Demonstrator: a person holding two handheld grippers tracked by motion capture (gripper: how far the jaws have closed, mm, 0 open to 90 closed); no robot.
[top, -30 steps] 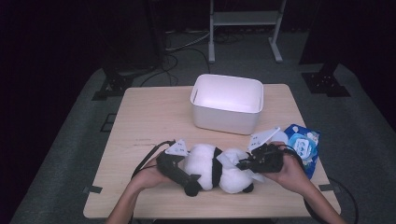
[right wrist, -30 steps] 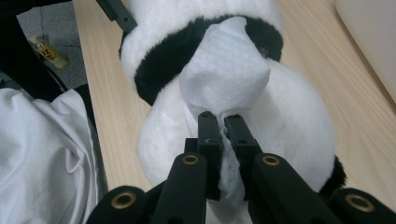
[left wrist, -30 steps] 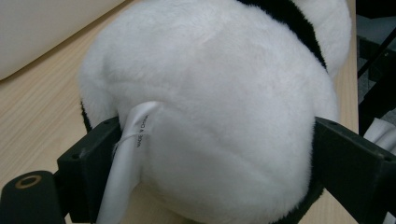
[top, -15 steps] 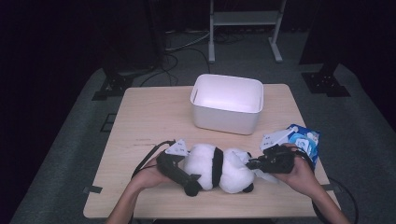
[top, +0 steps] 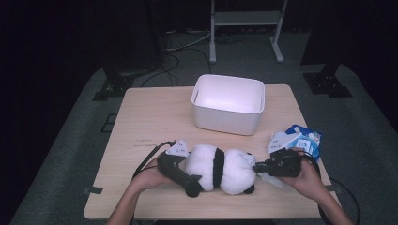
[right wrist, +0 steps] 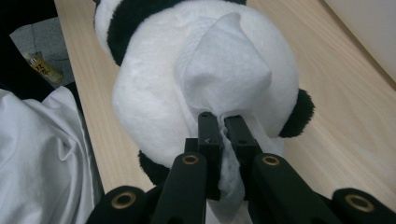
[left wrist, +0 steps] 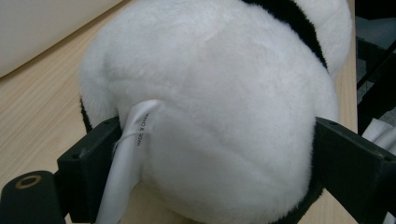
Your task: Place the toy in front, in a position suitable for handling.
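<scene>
1. Low in the high view, centre: plush panda [top: 220,168] lying on the table [top: 150,122].
2. Left gripper [top: 180,171] clamped around its white rump; right gripper [top: 263,166] pinching a white wipe [right wrist: 229,70] against its head.
3. Farther up: white bin [top: 228,104]; at right, blue wipe pack [top: 300,140].

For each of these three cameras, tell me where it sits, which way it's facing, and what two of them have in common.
High view: fixed above the person's side, looking forward and down on the table; both forearms enter from below, left gripper and right gripper at the plush panda.
Left gripper view: rides the left gripper, looking along its jaws, which clamp the panda's white rear by its sewn label.
Right gripper view: rides the right gripper, jaws pinching a white wipe against the panda's head.
Shared: both gripper views show the panda from opposite ends.
</scene>
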